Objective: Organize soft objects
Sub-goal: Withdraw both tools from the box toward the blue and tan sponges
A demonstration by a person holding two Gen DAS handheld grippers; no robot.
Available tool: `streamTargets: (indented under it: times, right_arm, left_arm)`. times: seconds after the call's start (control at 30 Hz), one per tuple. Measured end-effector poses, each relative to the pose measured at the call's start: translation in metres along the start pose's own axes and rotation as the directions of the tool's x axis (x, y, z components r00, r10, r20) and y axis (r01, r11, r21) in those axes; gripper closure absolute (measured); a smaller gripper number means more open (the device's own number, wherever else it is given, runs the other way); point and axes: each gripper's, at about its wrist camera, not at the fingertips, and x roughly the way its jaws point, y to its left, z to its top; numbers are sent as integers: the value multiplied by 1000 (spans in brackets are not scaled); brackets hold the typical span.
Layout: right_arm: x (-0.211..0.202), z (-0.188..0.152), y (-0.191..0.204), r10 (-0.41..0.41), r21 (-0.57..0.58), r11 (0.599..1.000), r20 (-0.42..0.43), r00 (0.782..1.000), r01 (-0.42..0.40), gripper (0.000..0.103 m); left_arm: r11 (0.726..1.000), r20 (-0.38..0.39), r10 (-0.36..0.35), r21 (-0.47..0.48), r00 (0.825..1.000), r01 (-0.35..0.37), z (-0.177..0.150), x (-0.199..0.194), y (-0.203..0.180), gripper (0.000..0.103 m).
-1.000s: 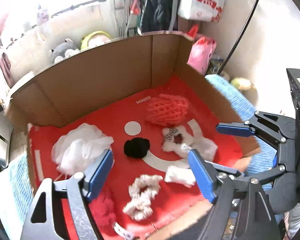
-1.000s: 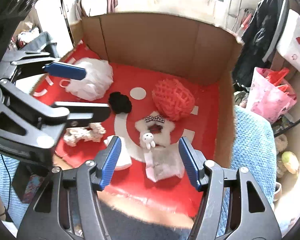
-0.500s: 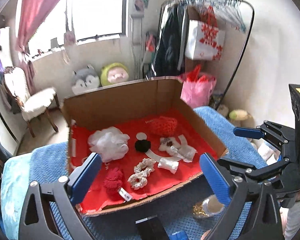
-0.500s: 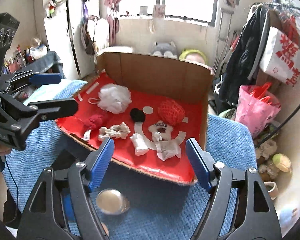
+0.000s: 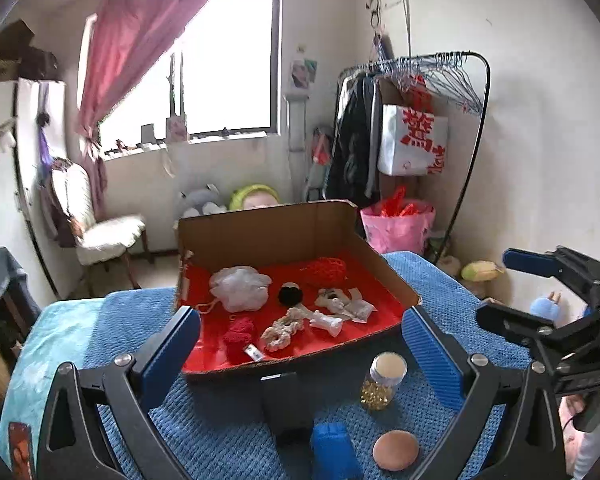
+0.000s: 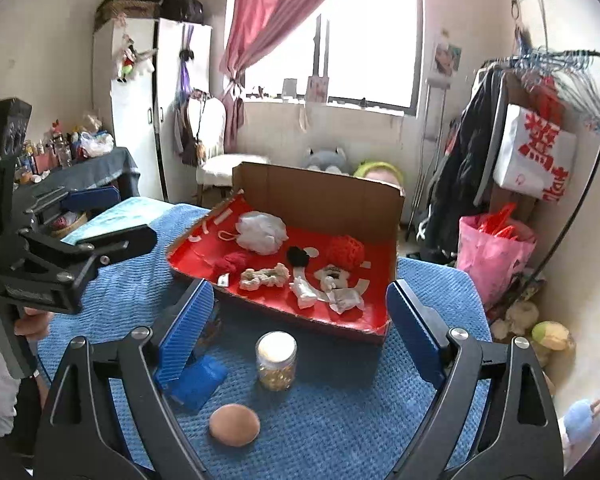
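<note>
An open cardboard box (image 5: 268, 232) (image 6: 332, 196) with a red lining sits on a blue blanket. In it lie a white mesh pouf (image 5: 240, 288) (image 6: 262, 232), a black scrunchie (image 5: 290, 295), a red net ball (image 5: 326, 270) (image 6: 345, 251), a red yarn piece (image 5: 239, 332), a cream scrunchie (image 5: 283, 328) (image 6: 265, 276) and a white star plush (image 5: 334, 299). My left gripper (image 5: 300, 344) is open wide and empty, short of the box. My right gripper (image 6: 300, 300) hangs beside it with its jaws opening and nothing between them.
On the blanket (image 6: 340, 420) in front of the box stand a jar of yellow capsules (image 5: 382, 380) (image 6: 277, 360), a brown rounded lump (image 6: 234, 424), a blue block (image 6: 196, 380) and a black block (image 5: 284, 404). A clothes rack and a pink bag (image 6: 492, 256) stand to the right.
Both grippers have pulled back and upward from inside the box, and their jaws have spread wider. The whole box, the jar and the room have come into view.
</note>
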Motion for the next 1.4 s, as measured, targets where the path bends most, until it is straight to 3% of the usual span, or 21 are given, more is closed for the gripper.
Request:
streamTargets:
  times: [0.2, 0.33, 0.5, 0.8, 1.03, 1.4]
  right_arm:
    - [-31, -30, 19, -29, -13, 999, 53, 998, 30, 9]
    - [-40, -55, 27, -36, 7, 999, 65, 997, 36, 9]
    - [-38, -84, 26, -48, 63, 997, 51, 998, 45, 9]
    - [-10, -123, 19, -78, 129, 988, -12, 997, 79, 9]
    - [13, -147, 15, -72, 157, 984, -81, 994, 84, 9]
    - [36, -172, 11, -69, 173, 980, -166, 984, 98, 9]
  left_arm:
    - [998, 45, 43, -37, 998, -41, -36, -25, -6, 0]
    - [996, 30, 14, -83, 999, -12, -57, -30, -6, 0]
    - [995, 17, 25, -96, 1000, -24, -84, -33, -9, 0]
    - [996, -52, 50, -68, 997, -54, -126, -17, -20, 0]
    - [994, -164, 41, -96, 986, -57, -156, 9, -14, 0]
    - [991, -249, 51, -106, 967, -80, -174, 29, -10, 0]
